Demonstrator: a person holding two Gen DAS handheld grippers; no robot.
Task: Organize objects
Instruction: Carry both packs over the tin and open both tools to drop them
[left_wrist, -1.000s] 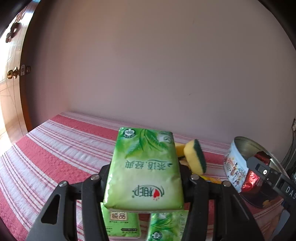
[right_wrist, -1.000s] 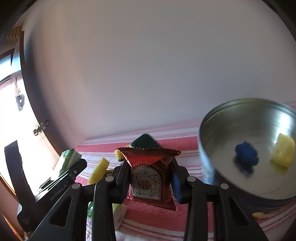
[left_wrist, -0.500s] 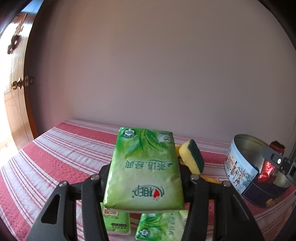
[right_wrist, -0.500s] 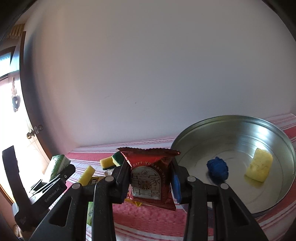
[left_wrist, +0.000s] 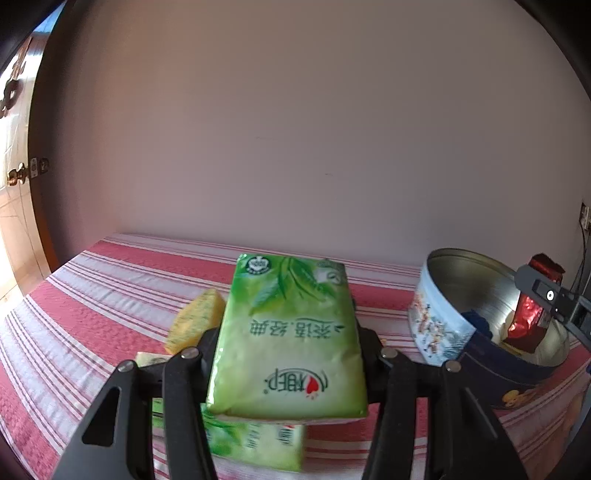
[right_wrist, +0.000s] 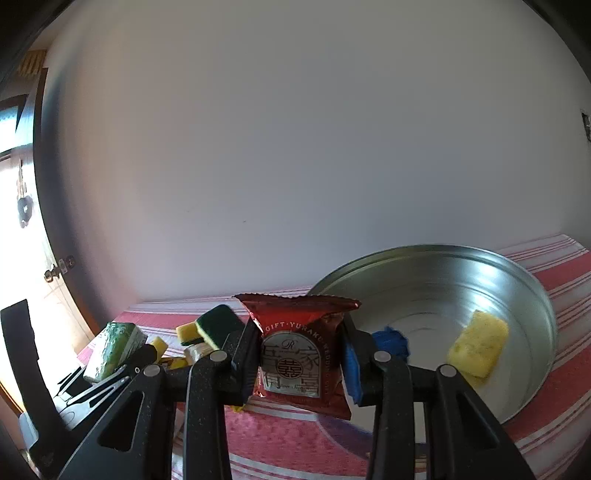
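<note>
The left gripper (left_wrist: 288, 363) has its jaws clamped on a green tissue pack (left_wrist: 290, 339). The right gripper (right_wrist: 299, 360) grips a red snack packet (right_wrist: 301, 354), which has swung from beside the tin (right_wrist: 532, 295) to over its rim, at two o'clock in the left view. Dropping it in looks close. Beyond the jaws, the tin holds a blue lump (right_wrist: 391, 341) and a yellow piece (right_wrist: 478, 343). Sponges (right_wrist: 216, 326) lie on the striped table (left_wrist: 110, 295) at ten o'clock.

tissue pack (left_wrist: 288, 339): green, leaf print
snack packet (right_wrist: 299, 350): dark red foil
tin (left_wrist: 439, 328): silver inside, picture-printed outside
cloth (left_wrist: 110, 295) under tin: red-and-white stripes
</note>
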